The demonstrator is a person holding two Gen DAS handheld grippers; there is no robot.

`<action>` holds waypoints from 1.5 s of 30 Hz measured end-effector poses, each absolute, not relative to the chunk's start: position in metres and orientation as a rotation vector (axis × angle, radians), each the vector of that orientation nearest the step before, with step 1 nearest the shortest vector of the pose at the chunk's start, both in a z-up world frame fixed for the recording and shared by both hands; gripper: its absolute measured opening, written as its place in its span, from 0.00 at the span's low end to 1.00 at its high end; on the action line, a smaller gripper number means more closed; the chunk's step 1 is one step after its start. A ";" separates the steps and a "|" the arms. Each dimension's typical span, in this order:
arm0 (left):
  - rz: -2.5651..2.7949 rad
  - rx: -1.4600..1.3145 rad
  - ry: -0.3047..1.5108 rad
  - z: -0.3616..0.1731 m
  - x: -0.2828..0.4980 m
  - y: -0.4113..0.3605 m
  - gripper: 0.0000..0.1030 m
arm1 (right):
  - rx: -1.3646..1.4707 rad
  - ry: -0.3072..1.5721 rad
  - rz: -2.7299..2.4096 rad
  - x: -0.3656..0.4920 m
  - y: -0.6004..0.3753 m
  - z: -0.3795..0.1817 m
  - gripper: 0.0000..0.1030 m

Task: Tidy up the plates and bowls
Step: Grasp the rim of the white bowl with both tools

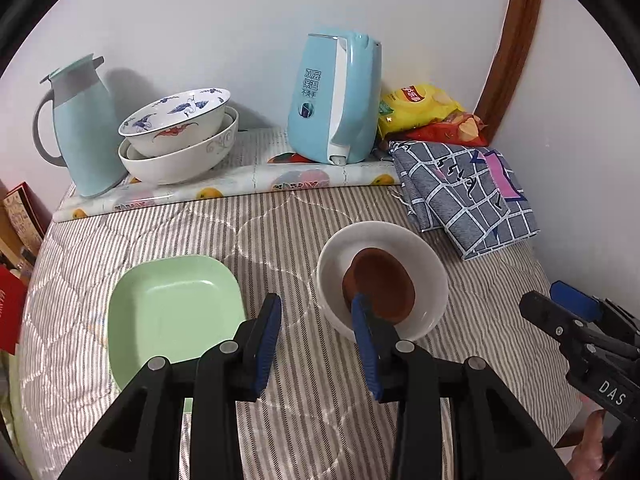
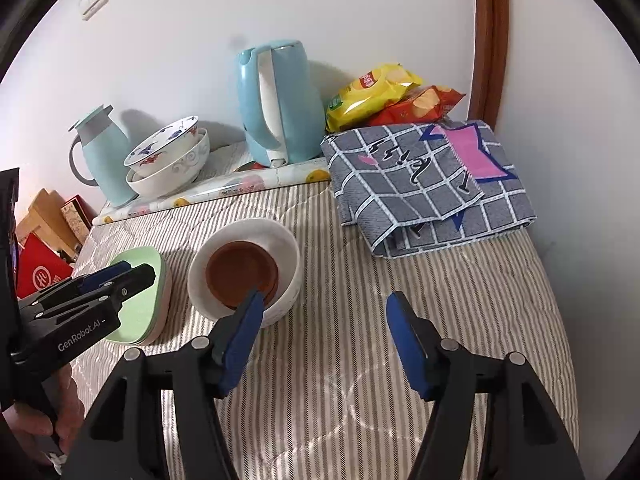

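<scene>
left tongs gape between green plate and white bowl.

Along the wall we see a pale blue thermos jug, a blue electric kettle on a fruit-print mat, yellow and red chip bags, and a folded checked cloth on the striped quilt.

A brown dish sits in a white bowl beside a pale green plate on grey-striped quilting.
</scene>
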State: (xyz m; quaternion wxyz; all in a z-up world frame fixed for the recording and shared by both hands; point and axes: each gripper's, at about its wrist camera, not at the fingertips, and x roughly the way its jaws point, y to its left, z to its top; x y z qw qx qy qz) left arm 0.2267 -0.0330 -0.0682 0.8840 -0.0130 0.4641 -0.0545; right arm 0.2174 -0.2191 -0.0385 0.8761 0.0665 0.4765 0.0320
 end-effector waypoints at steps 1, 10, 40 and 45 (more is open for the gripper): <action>-0.116 -0.028 0.970 -0.068 0.226 -0.032 0.34 | 0.138 0.993 0.068 0.217 -0.218 -0.038 0.61; -0.084 -0.016 0.991 -0.079 0.235 -0.028 0.34 | 0.113 1.006 0.064 0.228 -0.212 -0.047 0.61; -0.129 -0.030 1.127 -0.145 0.302 -0.033 0.34 | 0.105 1.193 0.104 0.298 -0.188 -0.134 0.39; -0.134 -0.018 1.132 -0.150 0.305 -0.037 0.34 | 0.103 1.190 0.095 0.299 -0.189 -0.137 0.39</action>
